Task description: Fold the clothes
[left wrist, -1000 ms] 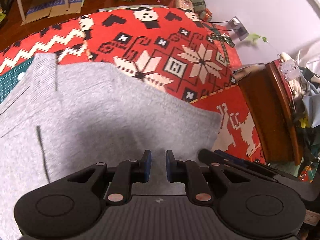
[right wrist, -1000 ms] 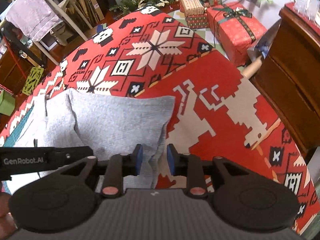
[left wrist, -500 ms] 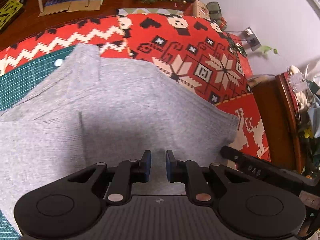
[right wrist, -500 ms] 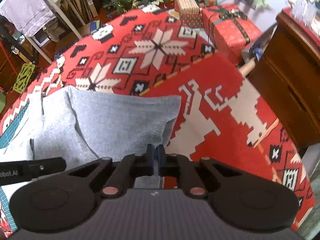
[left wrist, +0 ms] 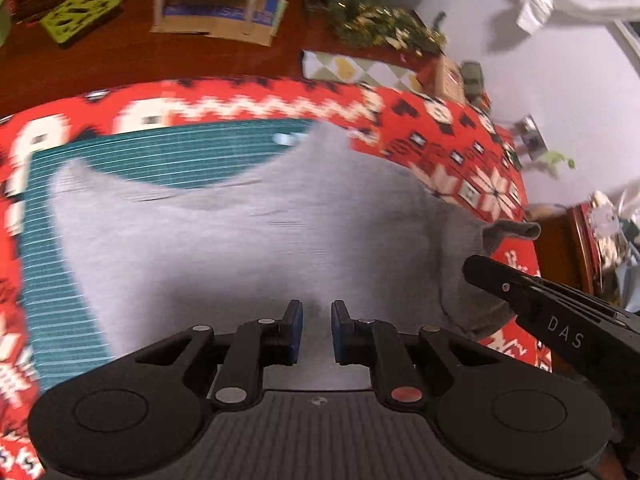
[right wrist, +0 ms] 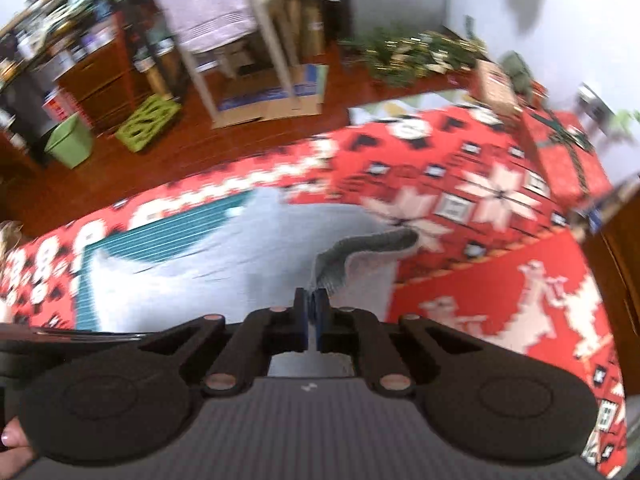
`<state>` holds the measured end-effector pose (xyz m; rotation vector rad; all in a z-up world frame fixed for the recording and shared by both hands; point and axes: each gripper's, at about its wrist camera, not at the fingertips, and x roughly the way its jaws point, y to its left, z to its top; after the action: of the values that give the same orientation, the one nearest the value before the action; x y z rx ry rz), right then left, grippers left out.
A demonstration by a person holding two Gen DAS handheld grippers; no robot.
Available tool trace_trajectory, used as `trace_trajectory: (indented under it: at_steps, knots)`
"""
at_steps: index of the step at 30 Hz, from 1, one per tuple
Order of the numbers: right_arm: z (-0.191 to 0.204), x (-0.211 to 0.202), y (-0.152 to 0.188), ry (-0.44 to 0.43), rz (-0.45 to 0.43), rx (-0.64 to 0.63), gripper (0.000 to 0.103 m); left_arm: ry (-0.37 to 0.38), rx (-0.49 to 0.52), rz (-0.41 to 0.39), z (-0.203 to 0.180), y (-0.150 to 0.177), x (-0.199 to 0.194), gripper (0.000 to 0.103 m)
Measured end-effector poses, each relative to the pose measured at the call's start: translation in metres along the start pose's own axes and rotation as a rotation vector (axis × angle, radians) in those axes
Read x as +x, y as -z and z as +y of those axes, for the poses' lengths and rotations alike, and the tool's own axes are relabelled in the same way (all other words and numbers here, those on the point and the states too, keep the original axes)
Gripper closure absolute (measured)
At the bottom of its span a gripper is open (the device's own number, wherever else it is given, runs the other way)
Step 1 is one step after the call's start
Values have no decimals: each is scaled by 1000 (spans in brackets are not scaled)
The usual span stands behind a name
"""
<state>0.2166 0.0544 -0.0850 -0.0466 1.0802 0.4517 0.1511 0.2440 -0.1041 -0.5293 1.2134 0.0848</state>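
Note:
A grey knit garment (left wrist: 248,240) lies spread over a teal cutting mat (left wrist: 168,152) and a red patterned cloth (left wrist: 452,132). My left gripper (left wrist: 316,330) hovers low over its near edge, open, with nothing between the blue pads. In the right wrist view my right gripper (right wrist: 314,312) is shut on a corner of the grey garment (right wrist: 360,256). That corner is lifted and curls over above the table. The right gripper's body (left wrist: 560,320) shows at the right of the left wrist view, with the raised fold (left wrist: 508,232) beside it.
A dark wooden cabinet (right wrist: 624,264) stands at the table's right side. Wrapped gift boxes (right wrist: 560,148) and green garland (right wrist: 408,56) lie at the far end. On the floor beyond are a white stool (right wrist: 240,52), cardboard (right wrist: 272,100), and green crates (right wrist: 148,120).
My right gripper went from open to shut on the garment's right corner, then lifted it up and leftward. The left gripper stayed open and both views swung toward the mat.

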Motion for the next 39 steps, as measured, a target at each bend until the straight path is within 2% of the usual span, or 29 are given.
trace_trajectory:
  at_steps: [9, 16, 23, 26, 28, 36, 39]
  knots:
    - [119, 8, 28, -83, 68, -232, 100, -46, -140, -34, 95, 31, -48, 88]
    - [165, 24, 37, -110, 86, -278, 100, -62, -221, -49, 138, 52, -64, 88]
    - [188, 43, 52, -126, 140, -366, 99, -59, -271, -49, 156, 63, -63, 86]
    - [198, 45, 61, -140, 132, -420, 92, -62, -286, -56, 161, 67, -63, 84]
    - [200, 44, 64, -137, 138, -422, 92, -62, -290, -60, 162, 69, -65, 84]
    - [159, 20, 70, -97, 201, -325, 91, -17, -251, -53, 145, 71, -63, 84]
    - [138, 17, 73, -65, 232, -297, 91, 8, -192, -60, 126, 69, -55, 74]
